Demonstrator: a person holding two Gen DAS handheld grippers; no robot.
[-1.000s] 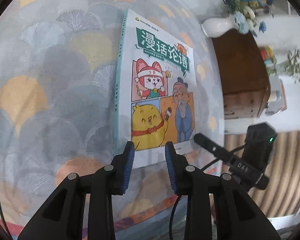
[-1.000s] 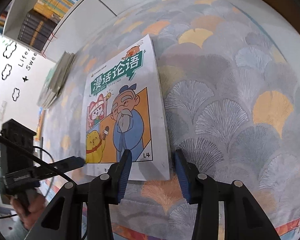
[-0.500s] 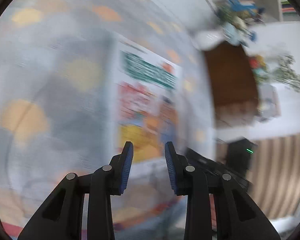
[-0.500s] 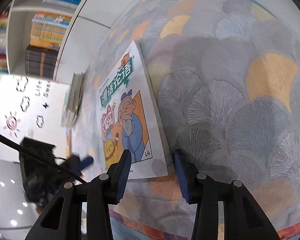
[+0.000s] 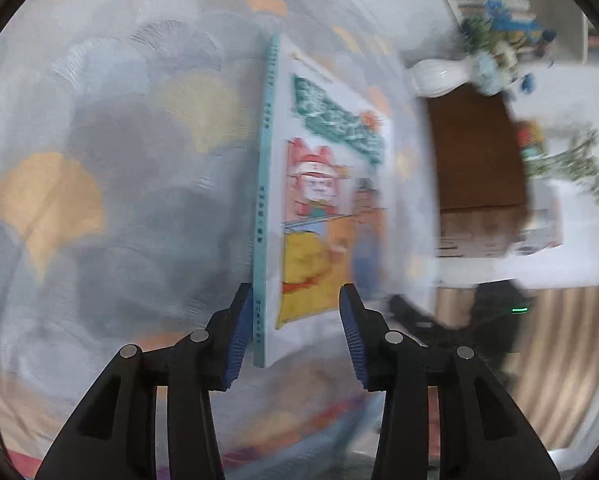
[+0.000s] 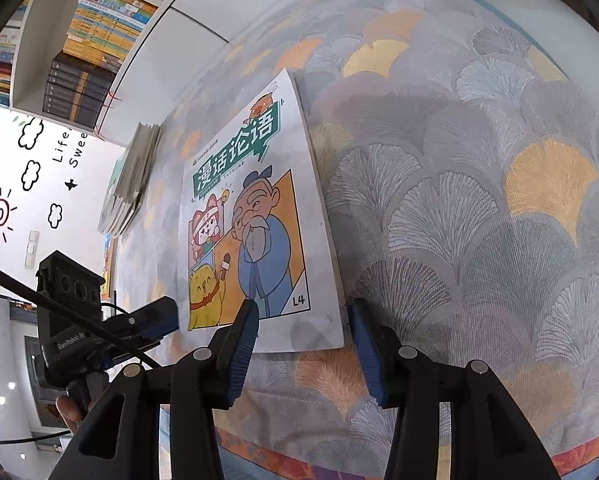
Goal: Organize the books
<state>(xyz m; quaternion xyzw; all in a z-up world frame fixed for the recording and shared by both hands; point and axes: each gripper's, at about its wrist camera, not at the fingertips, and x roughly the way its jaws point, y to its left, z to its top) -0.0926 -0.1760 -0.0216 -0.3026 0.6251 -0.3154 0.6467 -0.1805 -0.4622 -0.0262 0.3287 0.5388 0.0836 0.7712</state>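
- The comic book (image 6: 259,216) lies flat on the tablecloth (image 6: 479,200), which has a fan-leaf pattern in grey, blue and yellow. The cover faces up: green title banner, an old bearded man in blue, a yellow chick, a pink cat.
- The right gripper (image 6: 303,320) hangs over the book's near right corner. Its jaws are opening, with the corner showing between the blue pads (image 6: 243,344), and neither pad presses on it. So it has hold of nothing.
- The left gripper (image 5: 291,324) is at the near left corner, by the teal spine. This view is pretty blurry. Its jaws are also opening, the spine corner sits between them, and I can't see any clamping.
- In the right wrist view, the left gripper's body shows low on the left with a hand (image 6: 69,410) under it.
- A stack of books (image 6: 133,176) sits farther back on the same cloth, well apart from the comic.
- There's a white vase (image 5: 439,74) with blue flowers on a brown cabinet (image 5: 475,152) off to the right.
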